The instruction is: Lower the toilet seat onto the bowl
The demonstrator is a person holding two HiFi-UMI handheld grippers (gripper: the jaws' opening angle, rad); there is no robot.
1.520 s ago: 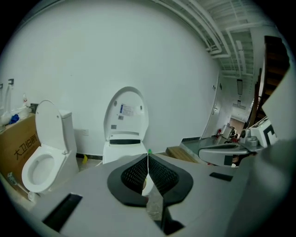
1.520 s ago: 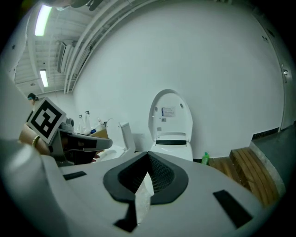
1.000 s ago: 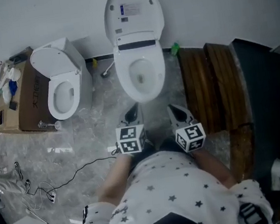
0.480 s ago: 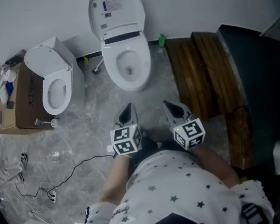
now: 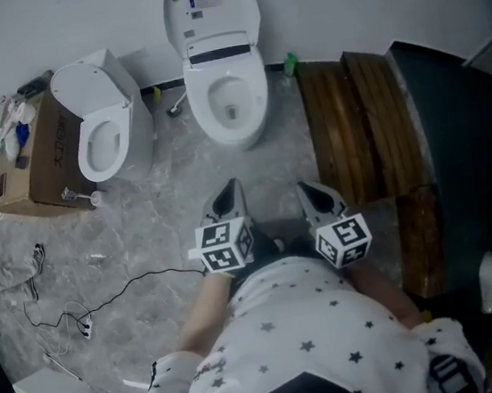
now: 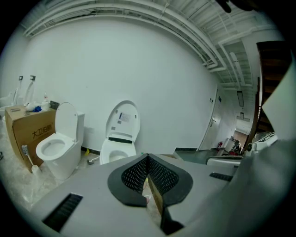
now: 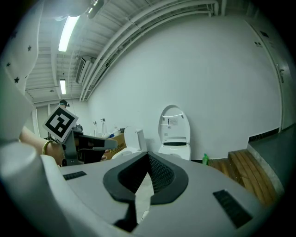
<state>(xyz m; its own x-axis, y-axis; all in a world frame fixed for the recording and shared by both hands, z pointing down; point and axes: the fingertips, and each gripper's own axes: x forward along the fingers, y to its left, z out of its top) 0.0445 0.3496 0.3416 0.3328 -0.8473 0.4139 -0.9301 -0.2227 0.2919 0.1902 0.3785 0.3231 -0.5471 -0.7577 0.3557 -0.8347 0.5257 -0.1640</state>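
While both grippers hang well short of the toilet, the toilet seat (image 5: 208,12) stands upright against the far wall, above the open bowl (image 5: 233,139). The left gripper (image 5: 231,189) and the right gripper (image 5: 308,190) sit side by side just in front of the person's starred shirt (image 5: 300,337). Both are aimed toward the bowl over the marbled floor (image 5: 167,210). Each pair of fingers (image 6: 135,175) is pressed together with nothing between them. A second toilet (image 5: 103,138) sits left of the first, its lid up, beside a cardboard box (image 5: 39,164). Wooden steps (image 5: 358,122) lie to the right.
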